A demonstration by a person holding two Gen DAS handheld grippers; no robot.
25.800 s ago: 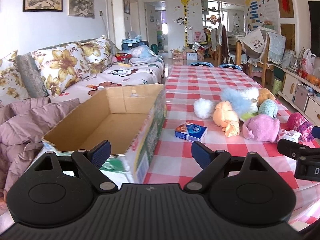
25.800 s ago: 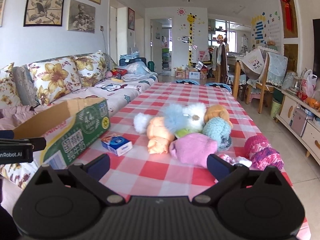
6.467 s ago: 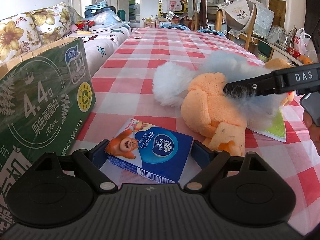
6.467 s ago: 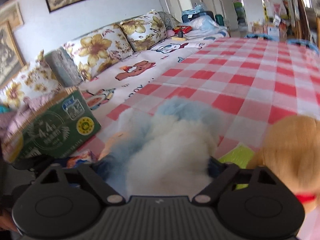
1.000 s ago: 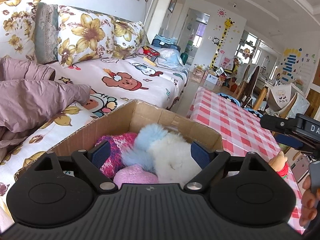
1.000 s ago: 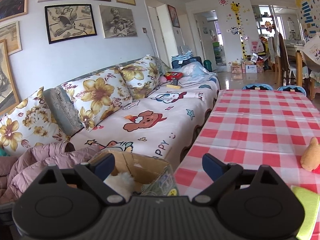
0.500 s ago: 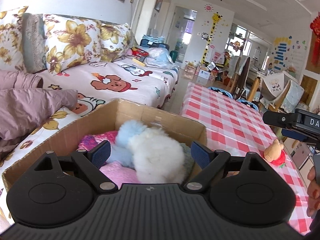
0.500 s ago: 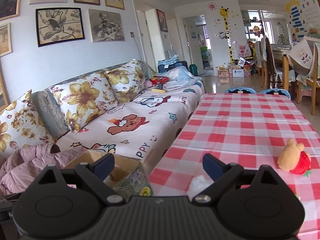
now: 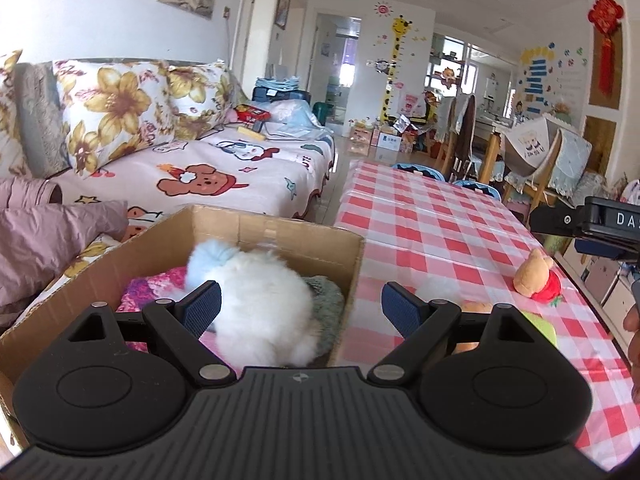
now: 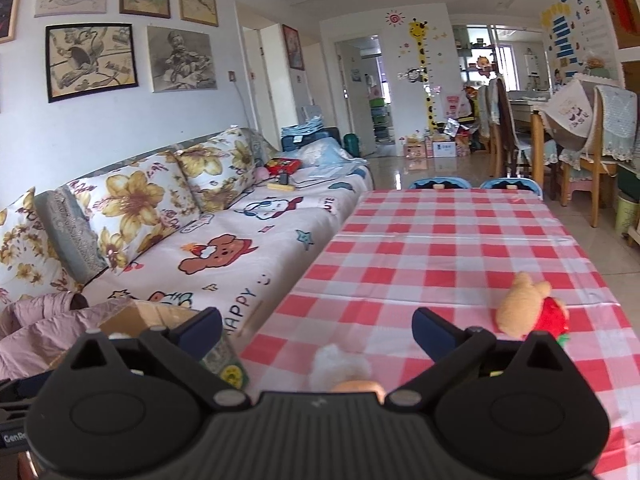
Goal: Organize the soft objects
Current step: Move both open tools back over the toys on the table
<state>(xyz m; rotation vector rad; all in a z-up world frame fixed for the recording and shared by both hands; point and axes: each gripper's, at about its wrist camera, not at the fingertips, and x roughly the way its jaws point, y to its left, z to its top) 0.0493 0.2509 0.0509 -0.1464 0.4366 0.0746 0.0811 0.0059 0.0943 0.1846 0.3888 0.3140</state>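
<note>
Fluffy white toy (image 9: 266,304) in cardboard box (image 9: 276,236), left gripper (image 9: 300,306) above, splayed, empty, right gripper (image 10: 316,330) just widened, seemingly empty.

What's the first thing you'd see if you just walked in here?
Probably the big white fluffy toy sitting in the cardboard box next to the sofa. After that, the red checked tablecloth, with a little tan bear in red lying on it alone near its right edge.

I'm seeing the white-and-blue fluffy toy (image 9: 264,304) now lying in the cardboard box (image 9: 276,232), no longer on the table, my right gripper (image 10: 316,330) having just been opening, empty, swinging right over the checked tablecloth (image 10: 440,248)
</note>
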